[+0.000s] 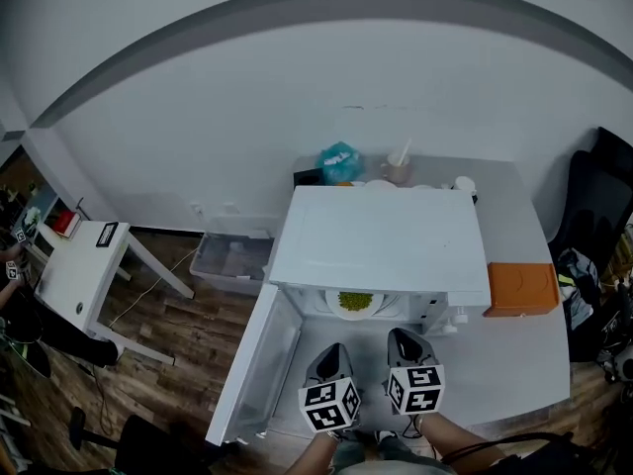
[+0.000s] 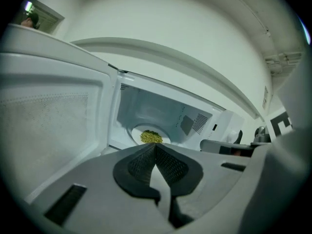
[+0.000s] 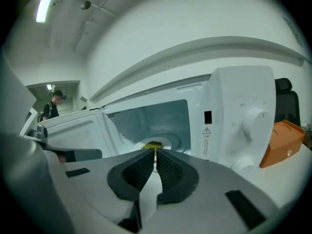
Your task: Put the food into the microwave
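Note:
A white microwave (image 1: pixel 381 240) stands on the white table with its door (image 1: pixel 255 369) swung open to the left. Inside it, a white plate (image 1: pixel 338 311) carries a heap of yellow-green food (image 1: pixel 355 301), also seen as the food (image 2: pixel 151 137) and the food (image 3: pixel 152 145) in the gripper views. My left gripper (image 1: pixel 332 356) and right gripper (image 1: pixel 403 343) hover side by side in front of the opening, apart from the plate. Both are shut with nothing between their jaws: left gripper (image 2: pixel 155 146), right gripper (image 3: pixel 155 151).
An orange box (image 1: pixel 520 289) lies on the table right of the microwave, next to its dials (image 3: pixel 256 121). Behind the microwave sit a teal bag (image 1: pixel 339 160) and a cup (image 1: pixel 397 169). A small white table (image 1: pixel 79 270) and a clear bin (image 1: pixel 232 259) stand on the left floor.

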The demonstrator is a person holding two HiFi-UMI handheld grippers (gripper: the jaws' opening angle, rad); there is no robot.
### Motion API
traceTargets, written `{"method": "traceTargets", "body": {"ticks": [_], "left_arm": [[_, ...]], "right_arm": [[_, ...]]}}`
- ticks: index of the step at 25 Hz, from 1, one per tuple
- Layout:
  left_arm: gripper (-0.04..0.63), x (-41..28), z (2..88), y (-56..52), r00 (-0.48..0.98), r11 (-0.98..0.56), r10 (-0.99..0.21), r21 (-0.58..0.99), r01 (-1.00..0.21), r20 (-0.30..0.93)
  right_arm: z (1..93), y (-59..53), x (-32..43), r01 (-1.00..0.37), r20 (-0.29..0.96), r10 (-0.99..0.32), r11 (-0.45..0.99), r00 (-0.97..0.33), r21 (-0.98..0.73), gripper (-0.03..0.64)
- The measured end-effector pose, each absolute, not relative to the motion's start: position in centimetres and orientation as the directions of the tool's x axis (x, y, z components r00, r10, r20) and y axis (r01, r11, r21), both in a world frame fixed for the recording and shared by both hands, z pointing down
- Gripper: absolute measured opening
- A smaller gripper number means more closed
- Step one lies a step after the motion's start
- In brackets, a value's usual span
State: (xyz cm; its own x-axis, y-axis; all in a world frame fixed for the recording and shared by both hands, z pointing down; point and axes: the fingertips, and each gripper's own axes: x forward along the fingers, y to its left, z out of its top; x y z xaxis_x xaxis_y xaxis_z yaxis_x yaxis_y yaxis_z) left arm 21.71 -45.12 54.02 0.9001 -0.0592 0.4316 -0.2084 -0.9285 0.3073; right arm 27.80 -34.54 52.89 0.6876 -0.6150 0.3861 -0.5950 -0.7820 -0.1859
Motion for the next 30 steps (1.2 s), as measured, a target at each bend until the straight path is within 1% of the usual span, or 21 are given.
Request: {"method": "traceTargets", "body": {"ticks": [9,13,24,30], "left_arm": [[0.003,20.2,50.6,-41.9,0.917,-0.951,-0.048,0.263,-0.163,0.395],[0.003,19.5,50.3,-40.7,0.923,-0.952,-0.041,0.267,-0.152,0.381],[0.003,19.9,50.5,-41.5,0.917,-0.959,-0.066,0.228,-0.166,0.394],[0.003,20.4,50.6,-41.8,0.916,-0.961,-0.054,0.229,-0.157,0.398]], "right_arm": [[50.6,-32.4,24.8,-0.627,0.353,-0.654,-0.752,0.669,-0.204,0.021],[50.5,-31.8,23.8,-0.641,0.355,-0.662,-0.743,0.660,-0.195,0.020],[49.4,-32.5,23.5,-0.659,0.326,-0.686,-0.723,0.651,-0.207,0.017],[49.1,-33.2,23.9,-0.658,0.321,-0.684,-0.725,0.655,-0.203,0.017]]}}
